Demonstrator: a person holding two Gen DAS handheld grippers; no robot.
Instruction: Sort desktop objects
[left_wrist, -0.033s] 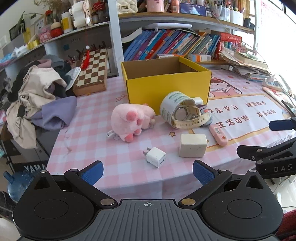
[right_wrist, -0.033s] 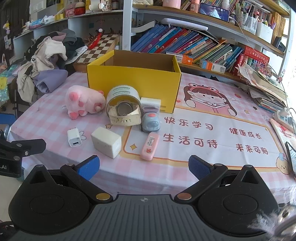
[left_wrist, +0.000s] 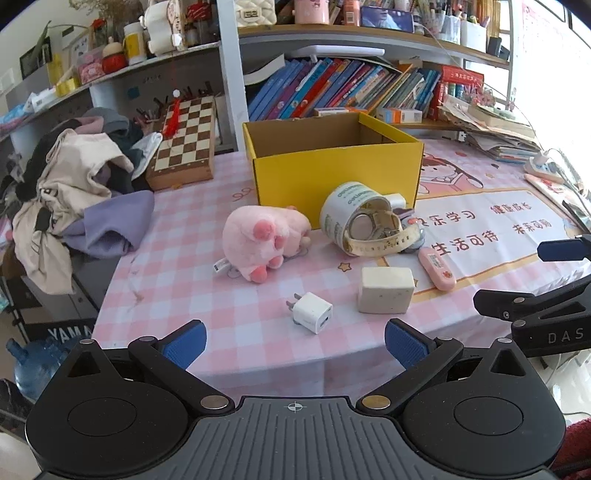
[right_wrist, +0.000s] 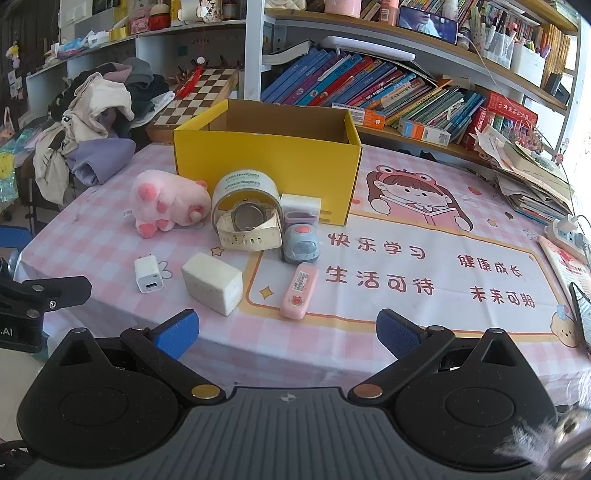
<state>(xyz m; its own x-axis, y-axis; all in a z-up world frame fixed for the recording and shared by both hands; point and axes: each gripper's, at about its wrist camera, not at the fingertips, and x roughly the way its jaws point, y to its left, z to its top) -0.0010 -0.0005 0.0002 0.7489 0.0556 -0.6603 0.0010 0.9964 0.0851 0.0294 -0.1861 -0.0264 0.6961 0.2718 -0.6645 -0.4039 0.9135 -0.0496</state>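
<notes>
facing 1 yellow box (right_wrist: 266, 181), 1 plush (right_wrist: 166, 203), 1 charger (right_wrist: 148, 275)

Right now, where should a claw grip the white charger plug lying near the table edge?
Grip the white charger plug across its two flat side faces, coming down from above. It lies flat with prongs pointing sideways, so avoid that end. The left claw, open, is nearest.
</notes>
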